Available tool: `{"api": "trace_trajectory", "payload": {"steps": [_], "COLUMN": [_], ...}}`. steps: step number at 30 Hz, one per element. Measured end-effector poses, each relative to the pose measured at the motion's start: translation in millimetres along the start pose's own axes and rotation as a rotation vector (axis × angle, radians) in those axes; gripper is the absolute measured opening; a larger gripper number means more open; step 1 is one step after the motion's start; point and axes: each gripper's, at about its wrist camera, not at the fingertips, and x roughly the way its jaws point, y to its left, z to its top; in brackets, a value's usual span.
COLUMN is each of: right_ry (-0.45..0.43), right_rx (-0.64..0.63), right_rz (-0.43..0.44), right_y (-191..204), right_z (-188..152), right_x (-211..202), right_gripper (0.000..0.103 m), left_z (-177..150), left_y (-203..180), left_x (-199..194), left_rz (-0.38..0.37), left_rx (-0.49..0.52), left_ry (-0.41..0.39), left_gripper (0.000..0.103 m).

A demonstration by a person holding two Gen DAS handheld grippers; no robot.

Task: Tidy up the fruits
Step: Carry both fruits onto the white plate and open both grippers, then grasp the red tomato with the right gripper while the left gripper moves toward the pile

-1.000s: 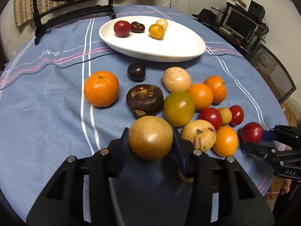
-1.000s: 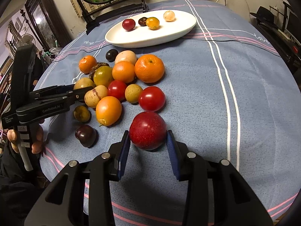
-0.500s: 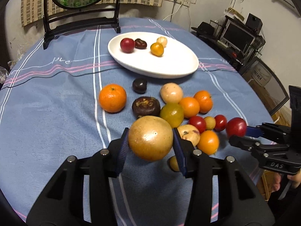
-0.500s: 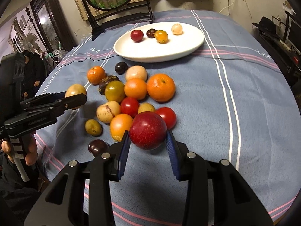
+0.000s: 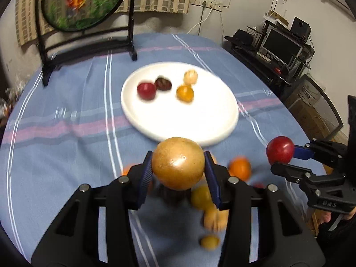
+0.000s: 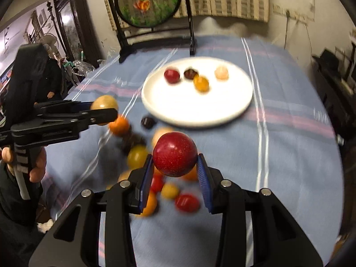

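Observation:
My left gripper [image 5: 178, 171] is shut on a round tan-golden fruit [image 5: 178, 162], held above the blue striped tablecloth [image 5: 66, 151]. My right gripper [image 6: 174, 173] is shut on a red plum [image 6: 175, 154], also lifted off the cloth. Each gripper shows in the other view: the right one with the plum [image 5: 280, 149] at the right, the left one with the golden fruit [image 6: 104, 104] at the left. Ahead lies a white plate [image 5: 200, 131] carrying a red fruit [image 5: 146, 91], a dark one [image 5: 163, 83], an orange one [image 5: 185, 93] and a pale one [image 5: 190, 77]. Blurred loose fruits [image 6: 138, 158] lie below the fingers.
A black stand with a round fish picture [image 5: 82, 2] rises at the table's far edge. A desk with a monitor [image 5: 281, 46] and a chair [image 5: 318, 109] stand off to the right. A hand [image 6: 37, 166] grips the left tool's handle. Bare cloth lies right of the plate [image 6: 289, 115].
Both grippers have risen with their fruits and moved toward the plate. The loose fruit pile has slid down under the fingers, and the plate now sits nearer the middle of each view.

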Motion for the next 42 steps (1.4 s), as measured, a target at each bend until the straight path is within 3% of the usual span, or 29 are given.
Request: {"api": "trace_trajectory", "payload": {"steps": [6, 10, 14, 19, 21, 24, 27, 30, 36, 39, 42], "right_ry": [0.043, 0.119, 0.171, 0.163, 0.146, 0.101, 0.076, 0.089, 0.064, 0.022, 0.016], "right_rx": [-0.009, 0.016, 0.031, 0.017, -0.008, -0.049, -0.088, -0.069, 0.032, 0.096, 0.149], "right_rz": [-0.041, -0.074, -0.058, -0.068, -0.106, -0.161, -0.206, -0.155, -0.084, -0.132, -0.14], "right_y": [-41, -68, -84, -89, -88, -83, -76, -67, -36, -23, -15], "right_z": [74, 97, 106, 115, 116, 119, 114, 93, 23, -6, -19], "right_x": [63, 123, 162, 175, 175, 158, 131, 95, 28, 10, 3], "right_gripper": [0.039, 0.039, 0.039, 0.04, 0.048, 0.063, 0.063, 0.064, 0.065, 0.065, 0.065], "left_z": [68, 91, 99, 103, 105, 112, 113, 97, 11, -33, -59], "left_y": [-1, 9, 15, 18, 20, 21, 22, 18, -1, -8, -8], "left_x": [60, 114, 141, 155, 155, 136, 102, 55, -20, -31, -33], "left_rz": [0.018, -0.002, 0.0, 0.01, 0.006, 0.004, -0.004, 0.024, 0.153, 0.221, 0.211], "left_rx": [0.004, -0.053, -0.062, -0.065, -0.069, -0.081, -0.095, -0.071, -0.064, -0.081, -0.086], "left_ry": [0.016, 0.096, 0.126, 0.147, 0.138, 0.086, 0.029, -0.041, -0.156, -0.153, -0.102], "left_gripper": [0.046, 0.046, 0.046, 0.047, 0.062, 0.071, 0.076, 0.087, 0.097, 0.099, 0.099]}}
